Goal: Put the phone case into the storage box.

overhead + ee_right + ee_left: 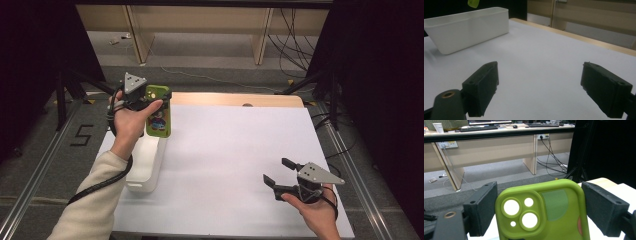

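A green phone case (159,112) with camera cut-outs and a cartoon picture hangs in the air at the table's far left, above the white bin (145,170). My left gripper (160,95) is shut on it. In the left gripper view the case (544,212) sits between both black jaws of that gripper (540,192), each pressing one long edge. My right gripper (275,170) hovers low over the white table top near the front right, open. In the right gripper view nothing lies between the jaws of the gripper (540,75), and the bin (466,27) stands beyond them.
A white sheet (225,160) covers the table, with a wooden strip (235,99) along its far edge. Beyond it are a grey floor, desk legs and loose cables (295,40). Black stands flank the table on both sides.
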Demonstrator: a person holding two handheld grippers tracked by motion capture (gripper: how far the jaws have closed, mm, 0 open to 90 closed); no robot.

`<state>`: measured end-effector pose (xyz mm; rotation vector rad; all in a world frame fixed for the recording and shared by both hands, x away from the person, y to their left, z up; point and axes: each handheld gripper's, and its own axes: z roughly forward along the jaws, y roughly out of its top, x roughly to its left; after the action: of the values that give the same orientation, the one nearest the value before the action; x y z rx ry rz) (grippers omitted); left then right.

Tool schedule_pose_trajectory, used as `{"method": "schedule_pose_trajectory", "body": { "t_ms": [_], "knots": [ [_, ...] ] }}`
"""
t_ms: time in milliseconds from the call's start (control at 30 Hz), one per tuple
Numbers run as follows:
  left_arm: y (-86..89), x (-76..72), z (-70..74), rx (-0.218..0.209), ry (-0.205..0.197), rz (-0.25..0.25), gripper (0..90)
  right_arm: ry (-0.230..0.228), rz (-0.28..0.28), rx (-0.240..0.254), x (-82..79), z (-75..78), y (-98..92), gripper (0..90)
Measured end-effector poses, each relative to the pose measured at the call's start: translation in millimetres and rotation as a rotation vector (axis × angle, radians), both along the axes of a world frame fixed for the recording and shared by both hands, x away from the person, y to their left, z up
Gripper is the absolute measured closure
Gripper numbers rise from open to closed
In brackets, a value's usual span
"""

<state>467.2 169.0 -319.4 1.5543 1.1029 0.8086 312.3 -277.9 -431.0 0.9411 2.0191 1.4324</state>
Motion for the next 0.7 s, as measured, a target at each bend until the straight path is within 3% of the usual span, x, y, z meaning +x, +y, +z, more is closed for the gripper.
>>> {"method": "schedule_pose_trajectory", "body": {
  "t_ms": [700],
  "knots": [
    [12.5,15.1,-5.5,0.014,-0.014,0.012,16.3,0.004,-0.006,-0.001,0.2,-0.2,-0.2,16.0]
  ]
}}
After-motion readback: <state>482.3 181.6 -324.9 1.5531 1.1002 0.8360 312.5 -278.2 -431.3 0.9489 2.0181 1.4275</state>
